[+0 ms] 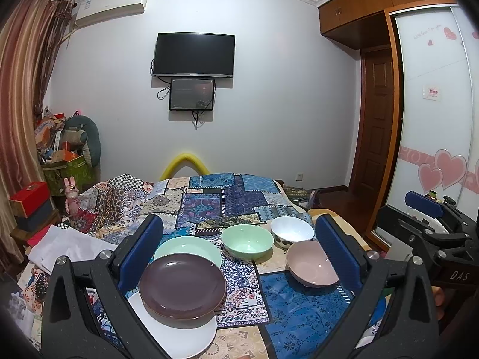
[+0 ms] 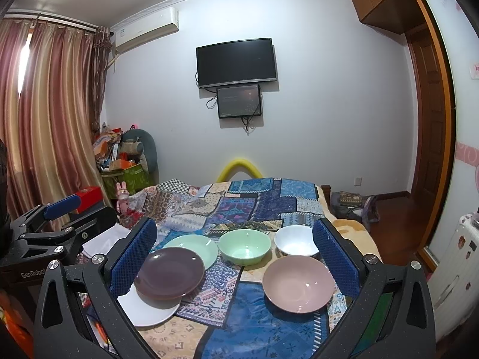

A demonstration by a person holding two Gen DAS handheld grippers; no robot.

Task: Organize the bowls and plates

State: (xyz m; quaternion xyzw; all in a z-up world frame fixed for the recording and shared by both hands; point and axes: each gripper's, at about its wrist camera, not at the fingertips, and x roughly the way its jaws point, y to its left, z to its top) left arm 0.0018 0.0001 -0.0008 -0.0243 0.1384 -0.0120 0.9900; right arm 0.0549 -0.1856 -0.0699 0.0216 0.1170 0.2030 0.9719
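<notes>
Patchwork blue bedspread point(image 1: 239, 197) covered the bed, and all the crockery sat on it ahead of my two grippers. My left gripper point(image 1: 239, 254) had its jaws spread wide, holding nothing, and my right gripper point(image 2: 233, 257) stood equally released and empty.

Just inside the left finger of each pair lay a purple plate point(image 1: 182, 286), resting on the far part of a white plate point(image 1: 185, 335), which stuck out toward me. A mint-green plate point(image 1: 188, 246) sat just beyond the purple one, its near edge tucked behind it.

Roughly midway between the jaws, farther out, stood a mint-green bowl point(image 1: 247, 241). Beside it, toward the right finger, was a white bowl point(image 1: 292, 231); from the left wrist camera I saw dark patches on its outer wall. Nearer to me than the white bowl, close to the right finger, sat a pink bowl point(image 2: 298, 283), apart from the green one.
</notes>
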